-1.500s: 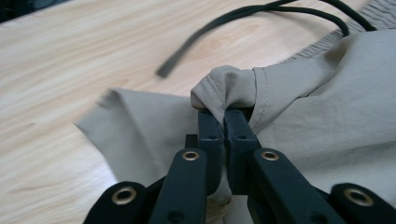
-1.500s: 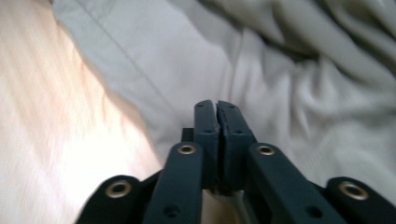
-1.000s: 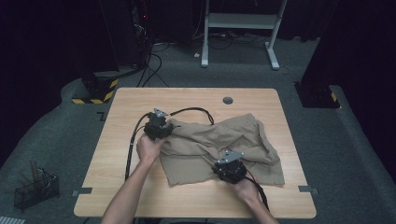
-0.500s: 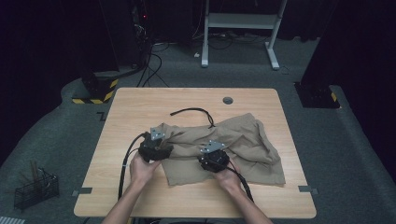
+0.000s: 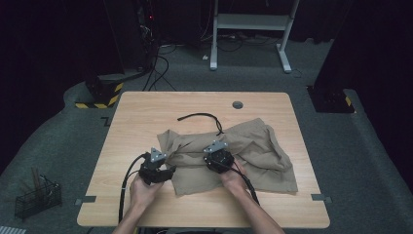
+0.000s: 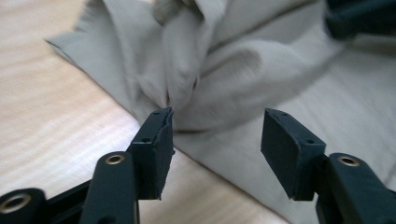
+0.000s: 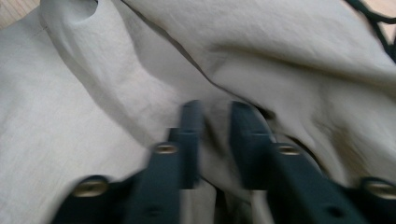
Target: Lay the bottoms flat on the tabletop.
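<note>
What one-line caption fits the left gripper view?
Open left gripper poised at the edge of a crumpled beige garment on a wooden table.

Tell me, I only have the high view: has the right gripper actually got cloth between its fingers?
Observer: Yes. In the right gripper view, the right gripper has just been closing, and a raised fold of the tan cloth is pinched between its fingers. The picture is blurred, though.
Operator: And the left one?
Observer: The left gripper is open, its fingers well apart and nothing gripped.
Operator: How is it lined up?
Observer: It points at the cloth's edge, with bare table to one side. One of its fingers sits right by a bunched fold. I can't tell whether it touches.
</note>
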Action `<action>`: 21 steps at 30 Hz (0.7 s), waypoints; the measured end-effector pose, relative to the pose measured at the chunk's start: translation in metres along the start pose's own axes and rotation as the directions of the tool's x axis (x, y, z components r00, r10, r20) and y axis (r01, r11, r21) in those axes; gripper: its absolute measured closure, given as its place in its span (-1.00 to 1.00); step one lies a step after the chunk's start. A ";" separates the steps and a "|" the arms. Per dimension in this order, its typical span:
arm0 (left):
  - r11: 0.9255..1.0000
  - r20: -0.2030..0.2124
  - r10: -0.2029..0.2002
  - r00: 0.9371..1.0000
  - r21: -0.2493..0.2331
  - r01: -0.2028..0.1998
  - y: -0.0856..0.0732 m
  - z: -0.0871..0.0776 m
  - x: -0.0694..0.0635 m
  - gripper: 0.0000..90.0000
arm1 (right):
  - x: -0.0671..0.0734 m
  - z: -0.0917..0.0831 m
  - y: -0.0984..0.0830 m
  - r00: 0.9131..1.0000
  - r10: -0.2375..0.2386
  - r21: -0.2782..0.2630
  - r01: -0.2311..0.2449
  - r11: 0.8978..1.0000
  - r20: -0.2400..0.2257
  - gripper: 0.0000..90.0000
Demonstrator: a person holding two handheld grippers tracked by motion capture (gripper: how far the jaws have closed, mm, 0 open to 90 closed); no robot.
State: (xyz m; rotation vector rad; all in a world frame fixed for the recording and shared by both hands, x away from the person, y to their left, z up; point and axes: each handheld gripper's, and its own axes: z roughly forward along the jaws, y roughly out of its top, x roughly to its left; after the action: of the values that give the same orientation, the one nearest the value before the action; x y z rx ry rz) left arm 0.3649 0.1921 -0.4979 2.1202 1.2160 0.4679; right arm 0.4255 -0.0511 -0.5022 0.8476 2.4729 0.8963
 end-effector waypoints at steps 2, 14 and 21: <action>0.999 0.004 0.023 1.000 0.026 -0.023 -0.003 0.005 -0.003 0.02 | -0.004 0.000 0.003 1.000 0.005 -0.009 -0.005 1.000 0.010 1.00; 0.999 0.018 0.018 1.000 0.044 -0.019 -0.002 0.015 -0.002 0.30 | -0.026 0.001 0.014 0.998 0.065 -0.018 -0.065 0.998 -0.014 0.40; 0.998 0.042 0.024 0.999 0.053 -0.026 0.005 0.020 -0.002 0.61 | -0.013 0.025 0.012 0.998 0.006 0.031 -0.005 1.000 -0.057 0.62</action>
State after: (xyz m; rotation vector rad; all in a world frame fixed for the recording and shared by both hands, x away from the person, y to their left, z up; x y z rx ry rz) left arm 0.3788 0.1817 -0.5090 2.1816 1.1919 0.4049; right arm 0.4532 -0.0411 -0.5105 0.8506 2.5406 0.8983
